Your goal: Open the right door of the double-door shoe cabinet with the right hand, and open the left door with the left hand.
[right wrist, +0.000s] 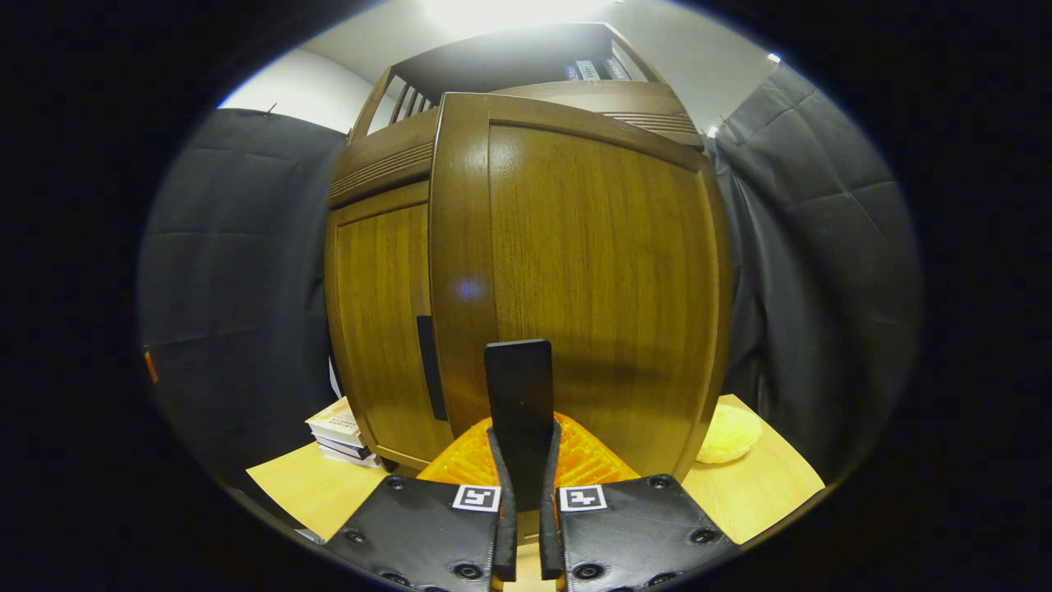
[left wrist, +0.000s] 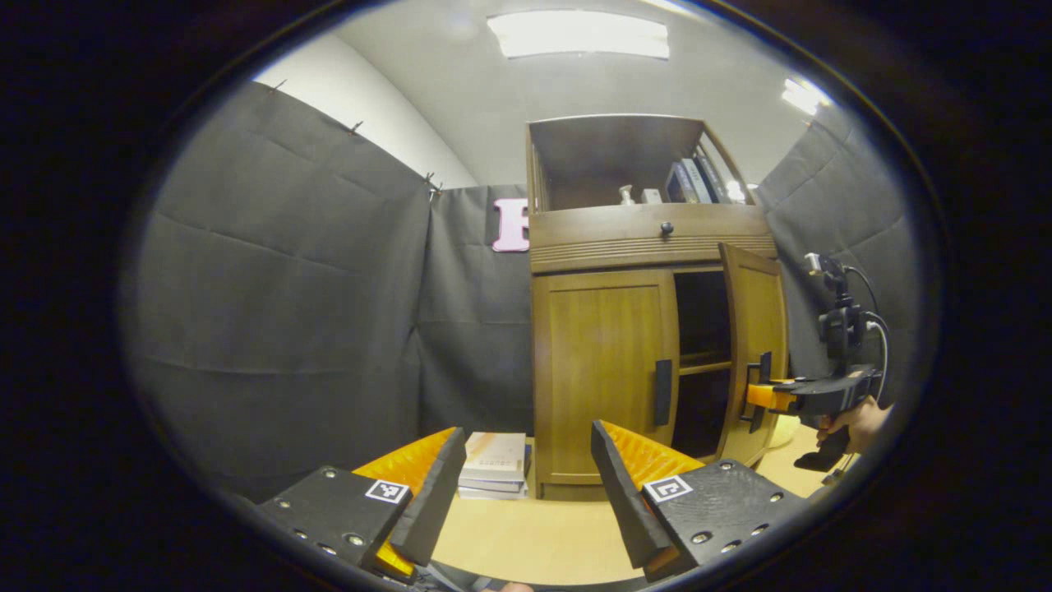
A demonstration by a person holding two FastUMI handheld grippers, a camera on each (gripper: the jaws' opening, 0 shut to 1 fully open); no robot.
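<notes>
The wooden shoe cabinet (left wrist: 649, 238) stands ahead on a light table. Its right door (left wrist: 754, 329) is swung partly outward, with dark shelves showing behind it. My right gripper (left wrist: 760, 396), held by a hand at the far right of the left gripper view, is shut on that door's black handle (right wrist: 519, 395). In the right gripper view the right door (right wrist: 592, 279) looms close, and my right gripper (right wrist: 526, 456) clamps the handle from both sides. The left door (left wrist: 604, 370) is closed, its dark handle (left wrist: 662, 391) facing me. My left gripper (left wrist: 526, 473) is open, short of the cabinet.
A stack of books (left wrist: 493, 464) lies on the table left of the cabinet. A yellow sponge-like thing (right wrist: 727, 433) sits at the cabinet's right foot. Books and small items fill the open top shelf (left wrist: 682, 185). Black cloth walls close in on both sides.
</notes>
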